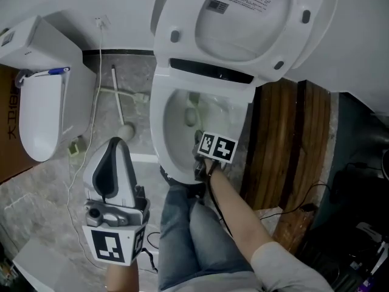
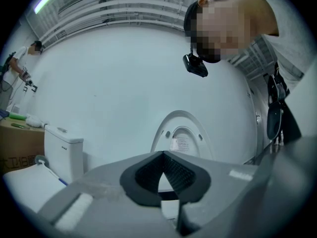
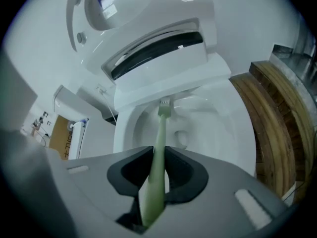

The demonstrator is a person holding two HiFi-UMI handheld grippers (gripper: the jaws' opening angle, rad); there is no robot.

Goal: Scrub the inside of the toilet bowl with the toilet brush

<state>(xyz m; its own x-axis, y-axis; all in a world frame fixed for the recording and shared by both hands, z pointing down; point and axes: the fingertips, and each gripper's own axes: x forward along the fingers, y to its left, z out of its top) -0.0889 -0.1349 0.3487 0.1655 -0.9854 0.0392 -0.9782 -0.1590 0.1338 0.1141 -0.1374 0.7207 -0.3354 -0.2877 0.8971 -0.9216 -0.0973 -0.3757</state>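
The right gripper (image 3: 157,157) clamps the green brush (image 3: 160,128), its head near the back edge inside the toilet bowl (image 3: 220,125). The left gripper (image 2: 162,156) is closed and empty.

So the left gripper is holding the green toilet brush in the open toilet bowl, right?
Not the left. The right gripper holds the green toilet brush in the open toilet bowl; the right gripper view shows its fingers closed on it. The left gripper holds nothing.
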